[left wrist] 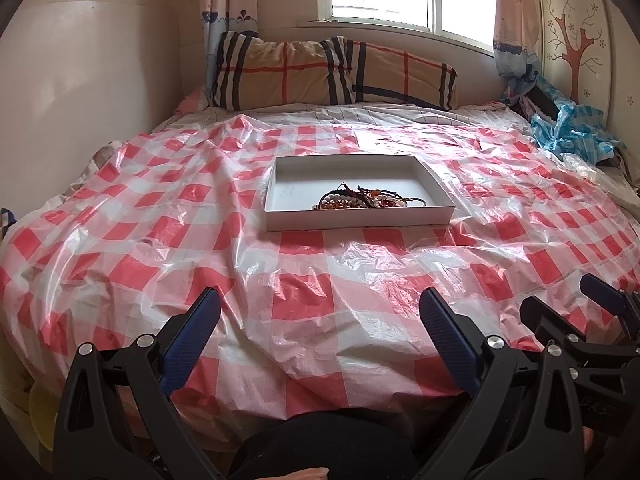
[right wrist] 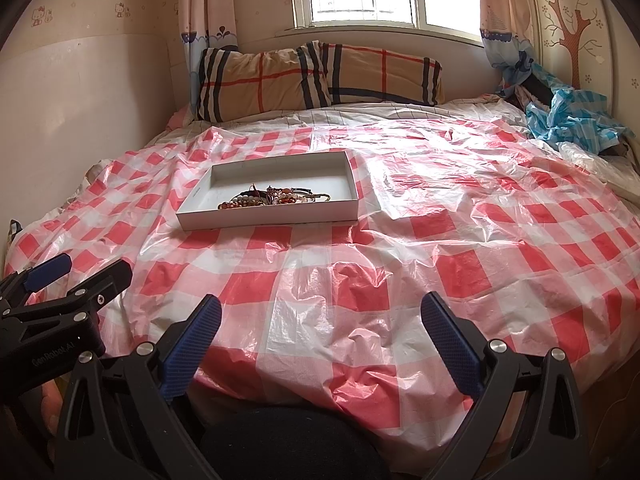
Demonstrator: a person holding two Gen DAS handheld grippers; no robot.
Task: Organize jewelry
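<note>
I hold both tongs, left and right, apart over the bed, since the jewelry already sits in the tray.

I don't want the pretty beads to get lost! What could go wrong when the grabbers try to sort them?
The bracelets lie tangled in one heap, so pulling one may drag others out of the white tray. The tray sits on crinkly plastic sheet over a soft bed, so it could slide or tip.

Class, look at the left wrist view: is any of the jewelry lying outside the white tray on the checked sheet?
No: the jewelry sits heaped inside the white tray, none on the checked sheet.
</note>
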